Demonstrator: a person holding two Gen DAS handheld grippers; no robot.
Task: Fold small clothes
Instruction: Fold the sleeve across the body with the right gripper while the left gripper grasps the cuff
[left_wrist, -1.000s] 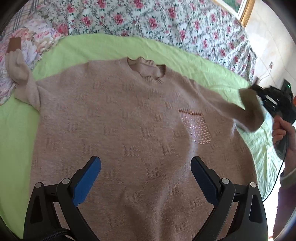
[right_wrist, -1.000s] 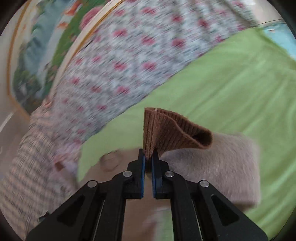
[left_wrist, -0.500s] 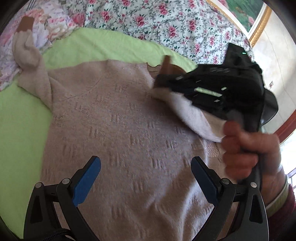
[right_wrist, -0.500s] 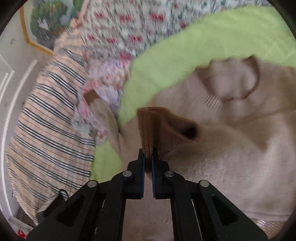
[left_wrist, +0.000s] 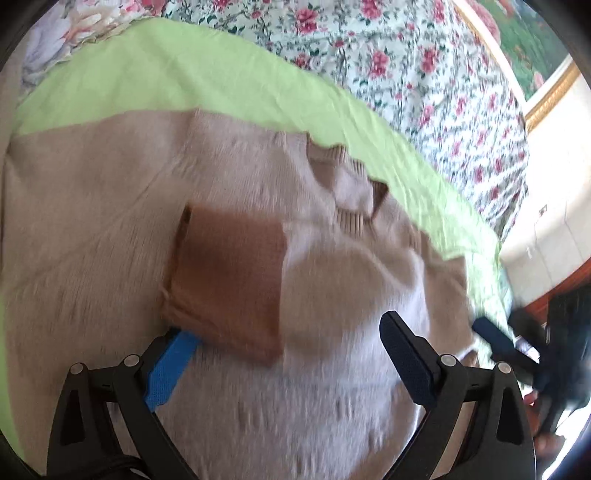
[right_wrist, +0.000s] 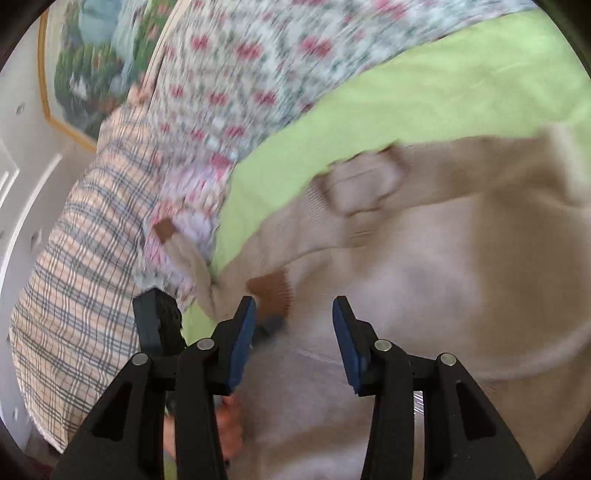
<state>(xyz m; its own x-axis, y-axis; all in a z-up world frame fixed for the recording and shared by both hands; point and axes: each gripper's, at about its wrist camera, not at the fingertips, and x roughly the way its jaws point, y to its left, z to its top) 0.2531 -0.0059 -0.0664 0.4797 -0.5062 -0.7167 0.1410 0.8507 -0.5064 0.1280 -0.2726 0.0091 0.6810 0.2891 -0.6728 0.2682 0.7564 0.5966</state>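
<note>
Sweater (left_wrist: 110, 229): one sleeve's brown cuff (left_wrist: 229, 273) lies folded across the chest, my right gripper (right_wrist: 291, 321) opening empty, left gripper (left_wrist: 291, 354) wide, narrowing, pads pressing nothing; other sleeve (right_wrist: 184, 254), body folds remain.

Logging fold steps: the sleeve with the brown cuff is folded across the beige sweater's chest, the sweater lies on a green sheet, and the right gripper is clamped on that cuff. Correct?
Not quite. The right gripper has no grip on the brown cuff: in the right wrist view its jaws are opening with nothing pinched. The rest holds: the sleeve lies across the sweater on the green sheet.
</note>
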